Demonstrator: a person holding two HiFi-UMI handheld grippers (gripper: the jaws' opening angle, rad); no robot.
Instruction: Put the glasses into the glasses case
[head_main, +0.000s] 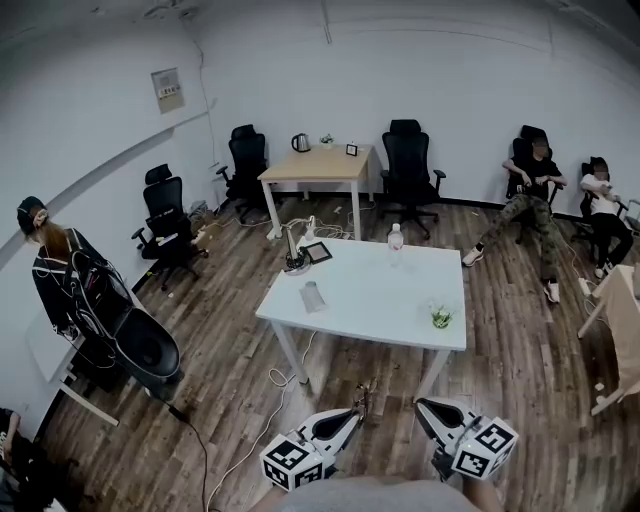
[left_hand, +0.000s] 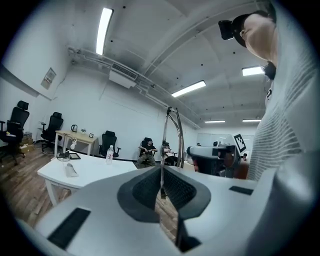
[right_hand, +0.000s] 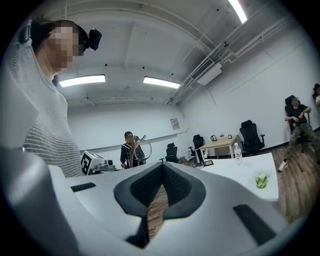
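L gripper (left_hand: 161, 174), just short of the white table (head_main: 390, 300), is clamped on the glasses (left_hand: 162, 150), R gripper (right_hand: 159, 172) jaws together w/ nothing between, so nothing's packed yet; the grey thing (head_main: 313, 296) on the table is maybe the case.

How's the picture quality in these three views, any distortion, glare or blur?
Head view: heavy fisheye bends straight lines; the light is flat and dim, and the white table is sharp. Left gripper view: black vignette corners, the ceiling light strip blows out, the glasses read clearly. Right gripper view: same vignette, a mosaic patch at upper left.
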